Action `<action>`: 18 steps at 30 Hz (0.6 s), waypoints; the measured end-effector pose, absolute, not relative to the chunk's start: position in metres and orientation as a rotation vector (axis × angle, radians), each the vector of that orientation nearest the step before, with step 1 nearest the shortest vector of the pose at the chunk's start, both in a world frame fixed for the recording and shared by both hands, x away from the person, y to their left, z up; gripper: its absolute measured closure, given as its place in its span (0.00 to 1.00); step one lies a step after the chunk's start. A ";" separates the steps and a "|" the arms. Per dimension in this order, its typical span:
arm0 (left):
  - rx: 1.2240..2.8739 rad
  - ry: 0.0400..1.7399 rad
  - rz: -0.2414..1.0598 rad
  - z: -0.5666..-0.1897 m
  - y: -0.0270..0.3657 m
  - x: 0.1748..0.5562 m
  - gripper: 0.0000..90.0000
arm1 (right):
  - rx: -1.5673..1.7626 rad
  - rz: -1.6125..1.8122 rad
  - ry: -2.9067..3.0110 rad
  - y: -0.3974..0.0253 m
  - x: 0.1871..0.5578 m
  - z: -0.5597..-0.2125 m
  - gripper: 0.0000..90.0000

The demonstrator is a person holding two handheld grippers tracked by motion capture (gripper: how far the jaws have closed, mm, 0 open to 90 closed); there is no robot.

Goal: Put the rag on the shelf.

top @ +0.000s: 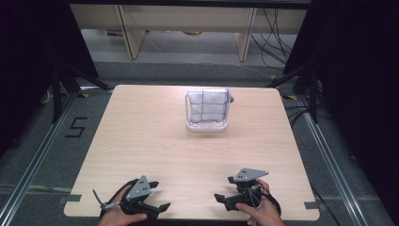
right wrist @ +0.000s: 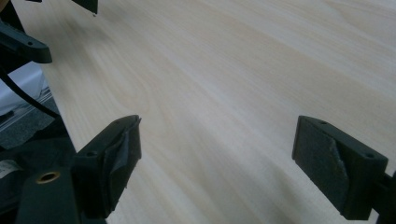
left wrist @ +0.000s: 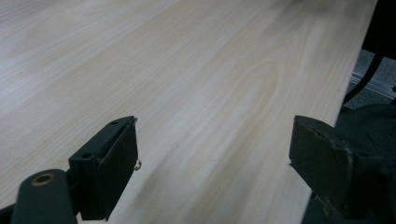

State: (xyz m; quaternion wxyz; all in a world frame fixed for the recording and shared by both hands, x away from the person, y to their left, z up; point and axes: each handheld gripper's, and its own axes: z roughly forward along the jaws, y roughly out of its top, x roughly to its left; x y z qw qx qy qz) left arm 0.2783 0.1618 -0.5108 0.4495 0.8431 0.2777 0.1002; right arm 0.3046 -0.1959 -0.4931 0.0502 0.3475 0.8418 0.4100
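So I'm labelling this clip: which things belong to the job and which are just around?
Job:
left gripper, fingers open
right gripper, fingers open
white basket holding a cloth
table

Around:
shelving
cables

My light wooden tabletop (top: 141, 141) stands on grey carpet floor (top: 197, 70), with pale shelving (top: 188, 21), black curtains (top: 33, 47) and loose cables (top: 275, 35) beyond.
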 end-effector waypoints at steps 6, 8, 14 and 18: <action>2.144 0.626 0.261 -0.510 0.161 0.270 0.17 | 1.047 1.241 2.578 -0.197 0.298 -0.496 0.18; 2.131 0.636 0.282 -0.512 0.160 0.270 0.17 | 1.058 1.223 2.569 -0.197 0.297 -0.496 0.18; 2.138 0.671 0.282 -0.510 0.163 0.272 0.17 | 1.040 1.212 2.578 -0.196 0.297 -0.497 0.18; 2.153 0.653 0.299 -0.511 0.164 0.274 0.17 | 1.045 1.221 2.593 -0.195 0.298 -0.498 0.18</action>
